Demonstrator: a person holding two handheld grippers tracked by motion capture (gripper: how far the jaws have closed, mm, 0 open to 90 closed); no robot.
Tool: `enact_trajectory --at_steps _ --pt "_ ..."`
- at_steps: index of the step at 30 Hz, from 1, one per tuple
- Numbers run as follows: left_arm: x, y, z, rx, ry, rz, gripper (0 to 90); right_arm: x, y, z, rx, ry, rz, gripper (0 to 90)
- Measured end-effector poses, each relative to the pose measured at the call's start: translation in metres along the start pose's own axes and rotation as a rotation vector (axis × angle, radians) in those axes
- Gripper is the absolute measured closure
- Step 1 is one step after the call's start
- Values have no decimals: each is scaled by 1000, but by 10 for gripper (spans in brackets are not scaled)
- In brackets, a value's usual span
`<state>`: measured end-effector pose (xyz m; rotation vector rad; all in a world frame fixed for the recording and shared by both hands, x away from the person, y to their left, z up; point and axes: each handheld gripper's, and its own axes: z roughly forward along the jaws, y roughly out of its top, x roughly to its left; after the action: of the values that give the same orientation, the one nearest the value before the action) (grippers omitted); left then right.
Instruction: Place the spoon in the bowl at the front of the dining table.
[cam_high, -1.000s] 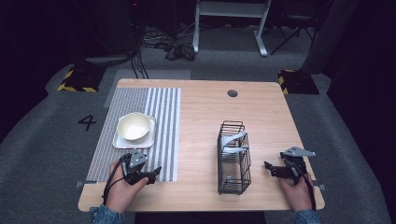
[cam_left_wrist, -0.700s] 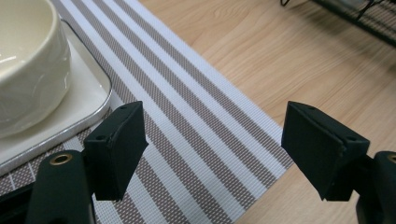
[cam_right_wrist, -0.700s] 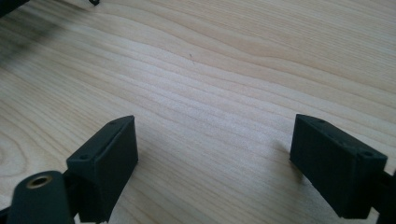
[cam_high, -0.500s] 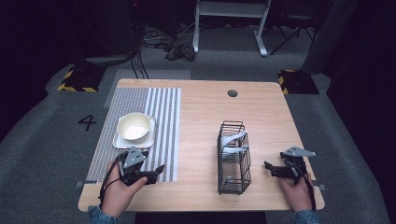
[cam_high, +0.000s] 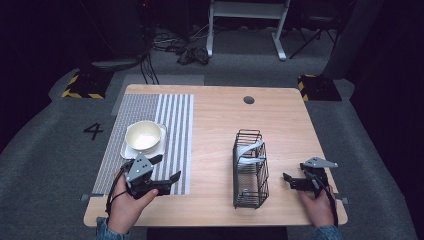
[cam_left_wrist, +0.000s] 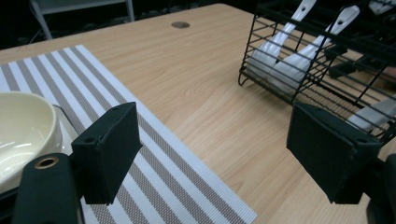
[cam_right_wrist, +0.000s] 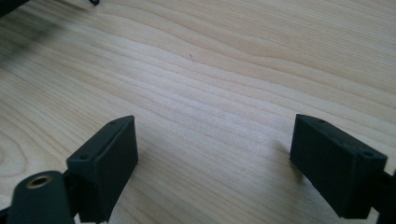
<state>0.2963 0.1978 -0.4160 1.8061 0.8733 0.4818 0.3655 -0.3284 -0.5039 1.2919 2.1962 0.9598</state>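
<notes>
From above, the left gripper (cam_high: 167, 170) hangs over the near edge of the striped placemat (cam_high: 172, 125), just on the person's side of the cream bowl (cam_high: 143, 135), and its jaws have just been opening; they now stand wide with nothing between them. The bowl sits on a white square plate (cam_high: 128, 151), most of which is covered by the bowl, and the gripper's grey plate hides its near corner. In the left gripper view the bowl (cam_left_wrist: 23, 130) is cut off at the left edge and partly behind the left jaw, so its far rim cannot be made out, but the weave of the placemat (cam_left_wrist: 154, 163) is much plainer here than from overhead. That view also looks across the table (cam_left_wrist: 196, 88) to the black wire rack (cam_left_wrist: 280, 60), where white utensils (cam_left_wrist: 285, 65) lean inside; whether they are spoons or spatulas is hard to tell, since their ends are cut off at the top. From above the rack (cam_high: 250, 170) stands between the two hands, and its contents read as pale shapes behind the wires. The right gripper (cam_high: 290, 180) rests low near the right end of the table, just beside the rack but apart from it. The right gripper view looks at bare wood grain (cam_right_wrist: 210, 70) between two jaws set wide, holding nothing.
</notes>
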Motion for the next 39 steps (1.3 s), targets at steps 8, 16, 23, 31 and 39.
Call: enact_trajectory --at_steps 8,16,23,31,39 --pt "-1 7 -3 -79 29 42 201 0 0 0 1 -1 0 150" --pt "-6 13 5 -71 11 66 215 0 0 0 1 0 0 150" --pt "-17 21 15 -81 -35 86 217 0 0 0 1 0 1 149" --pt "-31 32 31 -87 -106 124 220 0 0 0 1 0 1 149" --pt "-46 43 48 -90 -179 159 222 0 0 0 1 0 1 150"
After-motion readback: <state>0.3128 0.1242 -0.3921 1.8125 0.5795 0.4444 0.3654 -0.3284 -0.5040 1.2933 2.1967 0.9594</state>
